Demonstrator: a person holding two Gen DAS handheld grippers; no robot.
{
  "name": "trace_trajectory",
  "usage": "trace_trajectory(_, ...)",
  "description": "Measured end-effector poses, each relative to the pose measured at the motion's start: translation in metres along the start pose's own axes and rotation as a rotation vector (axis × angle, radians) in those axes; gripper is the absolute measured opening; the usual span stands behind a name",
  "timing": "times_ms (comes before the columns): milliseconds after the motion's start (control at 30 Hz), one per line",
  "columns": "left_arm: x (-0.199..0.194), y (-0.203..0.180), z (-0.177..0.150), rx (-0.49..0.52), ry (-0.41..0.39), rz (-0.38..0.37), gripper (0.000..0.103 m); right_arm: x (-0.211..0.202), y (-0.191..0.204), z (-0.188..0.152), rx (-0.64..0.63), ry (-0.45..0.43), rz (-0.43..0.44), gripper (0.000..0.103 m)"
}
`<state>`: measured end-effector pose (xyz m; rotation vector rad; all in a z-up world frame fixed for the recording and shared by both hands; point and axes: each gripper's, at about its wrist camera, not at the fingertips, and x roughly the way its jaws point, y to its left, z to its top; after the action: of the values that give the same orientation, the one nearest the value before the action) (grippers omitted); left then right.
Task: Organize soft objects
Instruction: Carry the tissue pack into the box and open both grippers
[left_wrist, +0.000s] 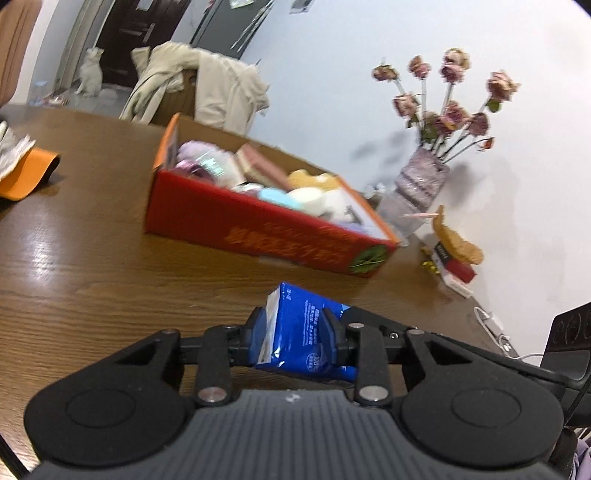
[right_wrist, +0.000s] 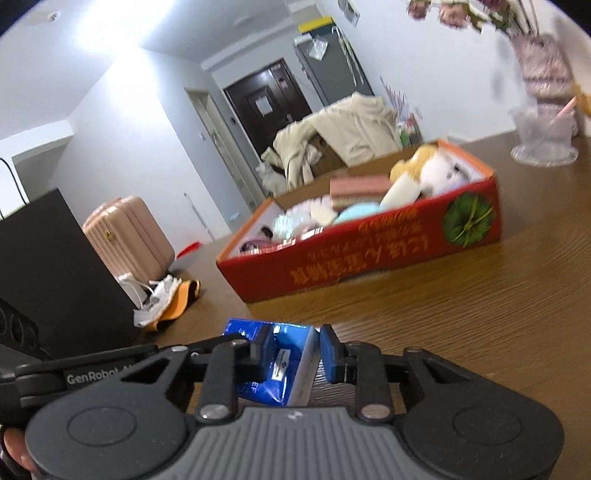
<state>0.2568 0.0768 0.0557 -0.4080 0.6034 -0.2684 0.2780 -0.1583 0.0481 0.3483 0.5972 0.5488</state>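
Note:
A blue tissue pack (left_wrist: 295, 332) is clamped between my left gripper's (left_wrist: 295, 326) fingers, held just above the wooden table (left_wrist: 92, 266). The same pack (right_wrist: 280, 362) sits between my right gripper's (right_wrist: 295, 354) fingers, which close on its other end. A red cardboard box (left_wrist: 258, 236) lies ahead on the table, holding several soft things: plush toys, sponges and pastel pads. It also shows in the right wrist view (right_wrist: 369, 258), ahead and to the right.
A vase of dried roses (left_wrist: 421, 177) stands by the wall right of the box, with a small red box (left_wrist: 458, 269) near it. An orange cloth (left_wrist: 29, 177) lies at the left. A black speaker (right_wrist: 48, 269) stands at the table edge. Cables (left_wrist: 495, 328) lie near the wall.

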Motion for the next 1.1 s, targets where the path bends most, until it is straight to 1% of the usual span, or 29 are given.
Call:
trace_trajectory(133,-0.002,-0.027,0.012,0.030,-0.035,-0.019,0.032,-0.025,-0.004,0.017,-0.022,-0.055,0.000,0.026)
trace_trajectory(200,0.003,-0.038,0.025,0.042,-0.052,-0.026,0.032,-0.029,-0.007,0.033,-0.039,-0.082,0.001,0.026)
trace_trajectory(300,0.019,-0.053,0.051,0.070,-0.075,-0.022,0.032,-0.024,-0.013,0.064,-0.072,-0.101,-0.005,0.026)
trace_trajectory(400,0.044,-0.054,0.081,0.071,-0.090,-0.031,0.032,-0.010,-0.024,0.099,-0.076,-0.111,-0.001,0.026)
trace_trajectory(500,0.075,-0.049,0.107,0.034,-0.070,-0.037,0.032,0.016,-0.037,0.127,-0.063,-0.103,-0.006,0.026)
trace_trajectory(633,0.127,-0.036,0.130,-0.013,-0.017,-0.006,0.032,0.063,-0.063,0.152,-0.040,-0.041,-0.030,0.026)
trace_trajectory(733,0.164,-0.026,0.133,-0.041,0.041,0.003,0.031,0.092,-0.080,0.159,-0.046,0.002,-0.075,0.026)
trace_trajectory(800,0.186,-0.023,0.129,-0.039,0.085,0.027,0.030,0.107,-0.090,0.158,-0.045,0.036,-0.106,0.026)
trace_trajectory(867,0.203,-0.021,0.123,-0.016,0.128,0.051,0.030,0.124,-0.102,0.154,-0.038,0.090,-0.129,0.024)
trace_trajectory(933,0.207,-0.019,0.114,0.006,0.122,0.058,0.030,0.133,-0.110,0.145,-0.047,0.116,-0.137,0.024)
trace_trajectory(967,0.208,-0.017,0.111,0.018,0.121,0.063,0.029,0.135,-0.111,0.143,-0.061,0.108,-0.125,0.023)
trace_trajectory(1000,0.210,-0.015,0.110,0.019,0.132,0.060,0.029,0.136,-0.110,0.142,-0.083,0.112,-0.124,0.023)
trace_trajectory(1100,0.208,-0.015,0.108,0.035,0.136,0.057,0.029,0.139,-0.109,0.143,-0.095,0.125,-0.131,0.023)
